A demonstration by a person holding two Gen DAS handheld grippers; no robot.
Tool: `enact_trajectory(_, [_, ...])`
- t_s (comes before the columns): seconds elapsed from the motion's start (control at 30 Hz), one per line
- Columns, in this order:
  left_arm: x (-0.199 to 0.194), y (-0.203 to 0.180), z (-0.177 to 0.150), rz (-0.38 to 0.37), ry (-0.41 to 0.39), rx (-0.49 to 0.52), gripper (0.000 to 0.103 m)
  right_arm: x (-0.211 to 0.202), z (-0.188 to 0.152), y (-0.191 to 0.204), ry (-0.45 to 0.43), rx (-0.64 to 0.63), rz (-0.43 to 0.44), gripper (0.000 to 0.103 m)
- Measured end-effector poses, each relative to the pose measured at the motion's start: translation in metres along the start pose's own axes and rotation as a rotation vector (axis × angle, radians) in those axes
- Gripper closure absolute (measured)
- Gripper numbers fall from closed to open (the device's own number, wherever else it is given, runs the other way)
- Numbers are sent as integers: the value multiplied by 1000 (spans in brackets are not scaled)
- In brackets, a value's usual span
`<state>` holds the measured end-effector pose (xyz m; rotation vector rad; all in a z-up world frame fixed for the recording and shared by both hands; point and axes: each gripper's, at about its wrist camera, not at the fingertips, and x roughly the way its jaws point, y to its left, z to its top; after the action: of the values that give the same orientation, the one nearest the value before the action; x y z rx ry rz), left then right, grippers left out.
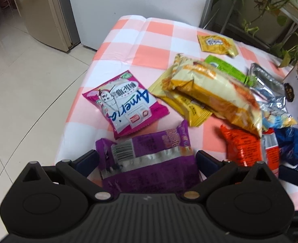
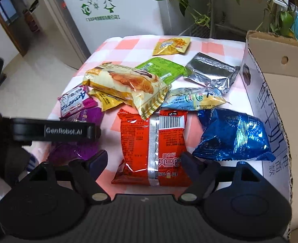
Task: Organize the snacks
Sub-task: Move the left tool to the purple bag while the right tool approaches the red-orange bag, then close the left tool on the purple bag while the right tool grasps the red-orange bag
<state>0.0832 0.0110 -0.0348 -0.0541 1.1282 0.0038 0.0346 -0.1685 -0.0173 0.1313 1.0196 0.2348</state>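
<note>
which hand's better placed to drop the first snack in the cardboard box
Right. The right gripper has open jaws around the red packet, with the cardboard box just beside it. The left gripper straddles the purple packet, farther away.

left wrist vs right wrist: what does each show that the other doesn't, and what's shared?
Left wrist only: the left gripper, open astride the purple packet, plus floor off the table's left edge.

Right wrist only: the right gripper, open astride the red packet, and the cardboard box with its open interior.

Shared: the checked tablecloth, croissant packet, yellow packet, green packet, silver packet, blue packet and fridge.
</note>
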Motion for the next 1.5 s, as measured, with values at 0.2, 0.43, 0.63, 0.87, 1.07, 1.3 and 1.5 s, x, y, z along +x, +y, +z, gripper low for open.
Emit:
enact_trajectory(0.2, [3,-3,-4,30,15,41,1,9,3,3,10,13,-23,13])
enact_trajectory(0.43, [3,-3,-6,29,4,40,0,22,2,9,28,-35,-87,13])
enact_trajectory(0.63, [3,-3,-7,31,-3,36,0,24,1,12,25,-61,-110,13])
enact_trajectory(0.87, [-2,-2,-14,22,-14,53,1,17,-1,17,16,-124,-109,31])
enact_trajectory(1.07, [-10,-3,-21,-3,-50,90,14,13,-2,18,15,-155,-86,35])
enact_trajectory(1.3, [-15,4,-28,-39,-73,109,18,9,-5,19,20,-190,-74,35])
enact_trajectory(1.5, [-16,8,-30,-34,-77,106,18,6,-8,19,24,-214,-73,35])
